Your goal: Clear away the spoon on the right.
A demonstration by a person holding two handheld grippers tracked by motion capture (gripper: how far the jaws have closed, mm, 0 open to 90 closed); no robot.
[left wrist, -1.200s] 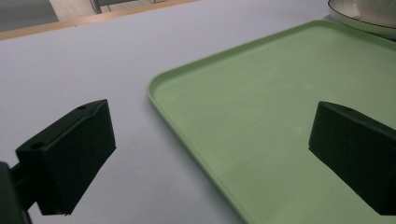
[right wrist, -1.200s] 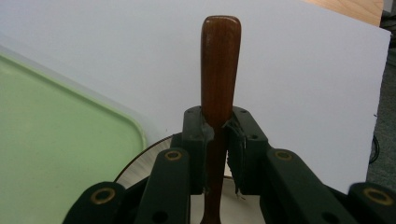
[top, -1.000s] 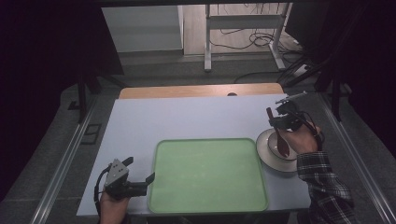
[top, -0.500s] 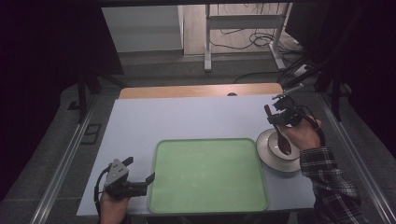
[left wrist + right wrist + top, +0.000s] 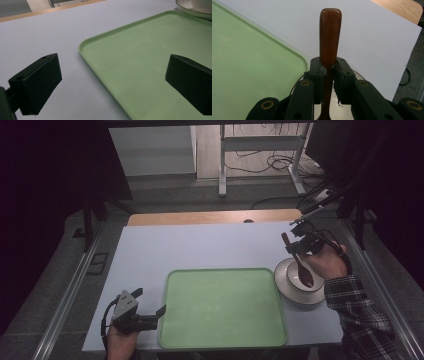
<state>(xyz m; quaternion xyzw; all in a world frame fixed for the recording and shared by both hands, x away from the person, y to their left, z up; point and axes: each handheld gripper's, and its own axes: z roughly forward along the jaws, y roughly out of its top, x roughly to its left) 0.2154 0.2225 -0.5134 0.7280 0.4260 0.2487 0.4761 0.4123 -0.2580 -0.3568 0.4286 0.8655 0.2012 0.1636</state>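
My right gripper (image 5: 296, 248) is shut on a brown wooden spoon (image 5: 298, 262), holding it by the handle above the white bowl (image 5: 303, 279) that sits on a white plate (image 5: 282, 282) at the table's right. The spoon's handle end (image 5: 330, 32) sticks out past the closed jaws in the right gripper view. The spoon's dark bowl end hangs over the white bowl. My left gripper (image 5: 152, 318) rests at the front left, open, its jaws straddling the near-left edge of the green tray (image 5: 224, 307). In the left gripper view the tray (image 5: 150, 60) lies between the spread fingers (image 5: 37, 82).
The pale table top (image 5: 200, 247) has a wooden strip (image 5: 210, 217) along its far edge. Metal rails run down both sides of the table. A stand and cables sit on the floor beyond.
My right hand has lifted the spoon a little higher above the bowl. The left gripper has stayed where it was.
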